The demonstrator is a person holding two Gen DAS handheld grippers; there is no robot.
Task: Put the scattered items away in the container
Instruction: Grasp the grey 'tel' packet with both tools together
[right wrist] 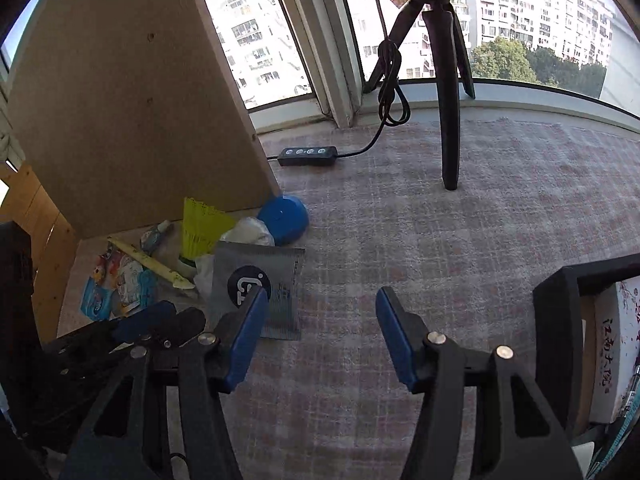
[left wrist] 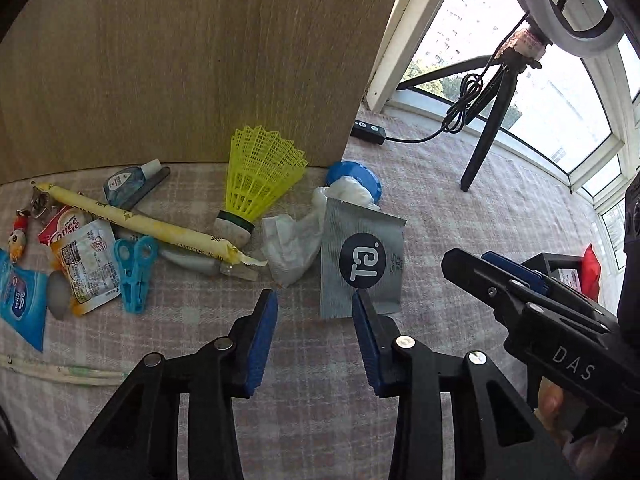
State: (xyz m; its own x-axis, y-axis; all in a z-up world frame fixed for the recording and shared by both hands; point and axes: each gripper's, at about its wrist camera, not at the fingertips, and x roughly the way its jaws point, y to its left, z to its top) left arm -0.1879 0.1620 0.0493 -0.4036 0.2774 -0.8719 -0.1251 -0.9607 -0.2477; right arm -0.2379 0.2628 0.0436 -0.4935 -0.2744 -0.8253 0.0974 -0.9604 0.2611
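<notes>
Scattered items lie on the checked cloth by a wooden board: a grey sachet (left wrist: pixel 362 260) with a dark round logo, a yellow shuttlecock (left wrist: pixel 256 178), crumpled white tissue (left wrist: pixel 290 244), a blue lid (left wrist: pixel 356 176), a long yellow stick packet (left wrist: pixel 148 222), a blue clip (left wrist: pixel 134 270) and coffee sachets (left wrist: pixel 86 262). My left gripper (left wrist: pixel 316 300) is open and empty, just short of the grey sachet. My right gripper (right wrist: pixel 322 298) is open and empty, right of the sachet (right wrist: pixel 260 288). The black container (right wrist: pixel 560 304) stands at the right; it also shows in the left wrist view (left wrist: pixel 552 264).
A tall wooden board (left wrist: pixel 180 60) stands behind the items. A black tripod leg (right wrist: pixel 448 120) and a cable switch (right wrist: pixel 308 156) sit on the cloth near the window. Chopsticks (left wrist: pixel 60 372) lie at the left. The right gripper's body (left wrist: pixel 540 316) shows in the left wrist view.
</notes>
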